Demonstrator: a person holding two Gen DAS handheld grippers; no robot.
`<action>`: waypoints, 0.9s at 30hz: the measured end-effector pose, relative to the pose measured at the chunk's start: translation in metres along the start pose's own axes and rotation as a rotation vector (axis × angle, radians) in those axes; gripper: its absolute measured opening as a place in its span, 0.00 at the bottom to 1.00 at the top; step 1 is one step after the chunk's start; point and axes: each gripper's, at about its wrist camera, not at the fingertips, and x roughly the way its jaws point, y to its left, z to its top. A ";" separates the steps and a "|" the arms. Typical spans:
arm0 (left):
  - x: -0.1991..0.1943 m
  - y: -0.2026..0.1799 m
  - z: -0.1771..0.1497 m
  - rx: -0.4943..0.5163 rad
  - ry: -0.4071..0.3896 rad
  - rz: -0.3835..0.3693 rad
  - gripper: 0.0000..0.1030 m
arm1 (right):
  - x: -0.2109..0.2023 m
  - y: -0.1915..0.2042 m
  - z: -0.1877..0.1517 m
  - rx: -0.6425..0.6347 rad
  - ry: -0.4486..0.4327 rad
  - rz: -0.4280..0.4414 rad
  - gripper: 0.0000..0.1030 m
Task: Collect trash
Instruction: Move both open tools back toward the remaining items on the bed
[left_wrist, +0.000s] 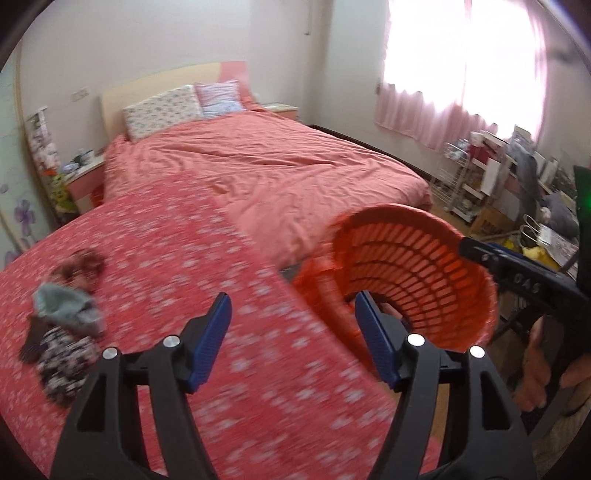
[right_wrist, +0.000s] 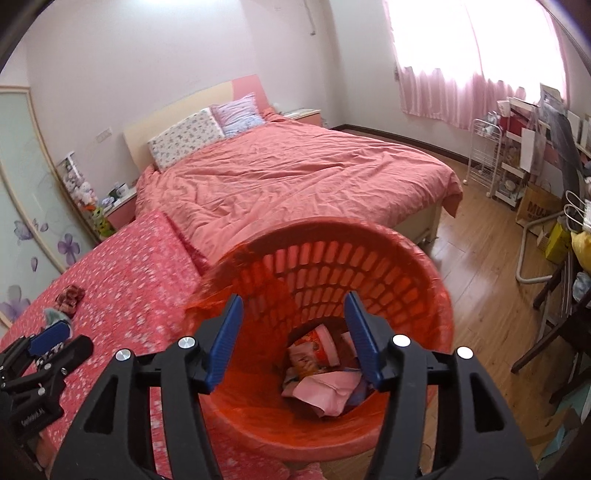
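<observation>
Left tool (left_wrist: 291, 339): released, empty, over bed (left_wrist: 258, 177) | right tool (right_wrist: 293, 341): released, empty, above basket (right_wrist: 424, 280) | wrappers (right_wrist: 321, 376) inside | cloths (left_wrist: 66, 325) at 9 o'clock

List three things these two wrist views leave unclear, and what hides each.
- Small crumpled items on the patterned bedspread, left wrist view: motion blur hides what they are.
- Orange basket contents, right wrist view: partly behind the right claw.
- Basket base: covered in both views.
</observation>
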 end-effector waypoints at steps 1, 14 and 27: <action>-0.007 0.011 -0.003 -0.015 -0.005 0.017 0.66 | 0.000 0.005 -0.001 -0.008 0.002 0.006 0.56; -0.073 0.167 -0.058 -0.239 -0.026 0.281 0.66 | 0.005 0.136 -0.036 -0.219 0.091 0.173 0.56; -0.116 0.277 -0.116 -0.425 -0.006 0.443 0.66 | 0.020 0.300 -0.073 -0.395 0.161 0.381 0.56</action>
